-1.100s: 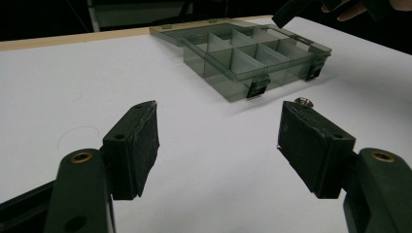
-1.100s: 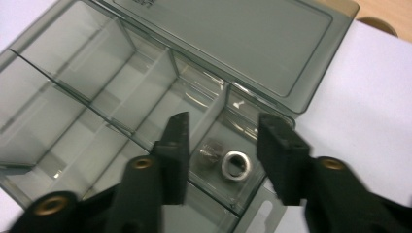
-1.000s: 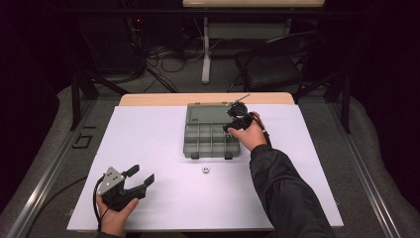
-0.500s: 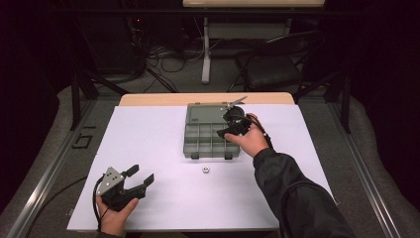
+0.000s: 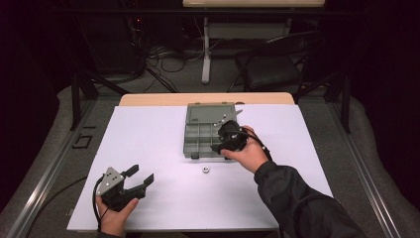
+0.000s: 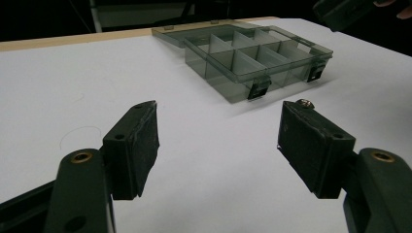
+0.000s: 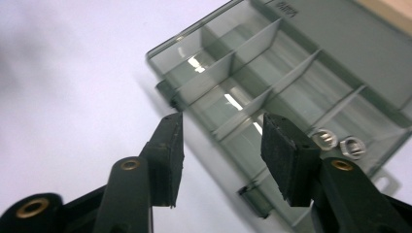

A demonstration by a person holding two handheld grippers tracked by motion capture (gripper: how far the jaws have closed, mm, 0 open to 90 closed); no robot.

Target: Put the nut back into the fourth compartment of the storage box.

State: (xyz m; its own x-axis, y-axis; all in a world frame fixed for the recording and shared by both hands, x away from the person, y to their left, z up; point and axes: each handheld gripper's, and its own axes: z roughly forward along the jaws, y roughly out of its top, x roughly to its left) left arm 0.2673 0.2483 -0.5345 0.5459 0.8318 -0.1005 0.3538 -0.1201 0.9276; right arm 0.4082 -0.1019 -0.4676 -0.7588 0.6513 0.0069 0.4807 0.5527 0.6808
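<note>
Right gripper view: my right gripper (image 7: 221, 145), empty and part-open, hovers over the box (image 7: 291, 87); left gripper (image 5: 134, 181) wide; next, the nut (image 5: 204, 169) behind it

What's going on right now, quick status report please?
Left gripper open, resting near the table's front edge. Right gripper open, empty, over the open box. Two nuts in one compartment; another nut loose on the table. Nothing in the way.

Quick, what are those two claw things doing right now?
Left gripper: open, holding nothing, over the table.
Right gripper: open, holding nothing, above the compartment box.
</note>
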